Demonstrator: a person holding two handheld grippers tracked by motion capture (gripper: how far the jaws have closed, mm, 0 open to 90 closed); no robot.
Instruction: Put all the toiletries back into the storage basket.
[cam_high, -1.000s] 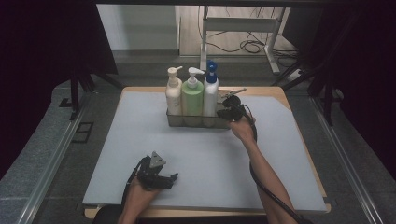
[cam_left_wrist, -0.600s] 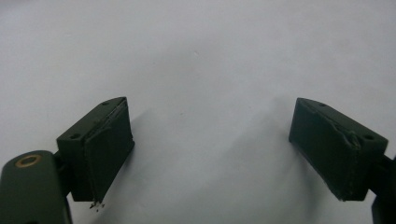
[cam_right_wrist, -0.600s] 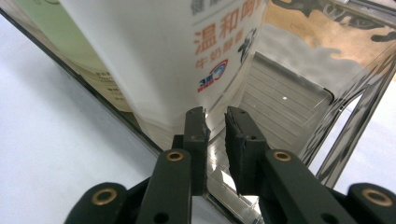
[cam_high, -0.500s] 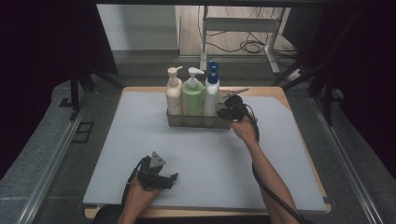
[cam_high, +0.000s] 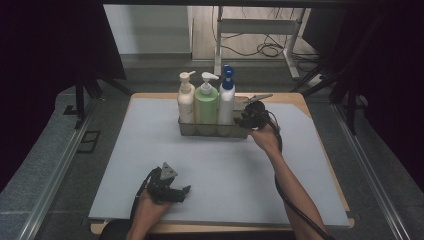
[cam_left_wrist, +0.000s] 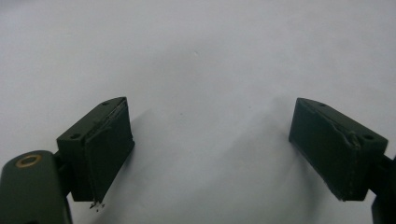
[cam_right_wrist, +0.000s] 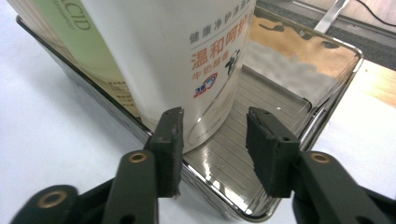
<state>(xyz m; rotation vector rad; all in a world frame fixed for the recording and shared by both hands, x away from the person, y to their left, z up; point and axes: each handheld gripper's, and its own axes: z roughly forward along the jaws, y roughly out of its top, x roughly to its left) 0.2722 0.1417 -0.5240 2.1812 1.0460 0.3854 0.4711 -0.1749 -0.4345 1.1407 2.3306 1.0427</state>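
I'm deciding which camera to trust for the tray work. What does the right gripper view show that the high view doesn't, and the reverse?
Right gripper view alone: the white bottle's printed label, the tray's ribbed shiny floor, and the right gripper with its jaws apart at the tray's near rim, having just been opening. High view alone: the pump heads, the cream bottle, the left gripper. Both: the green bottle.

Bench (cam_high: 320, 220) with grey mat (cam_high: 225, 165)
A metal tray (cam_high: 212, 131) stands on the mat near the far edge; the left gripper (cam_high: 186, 191) rests near the front.
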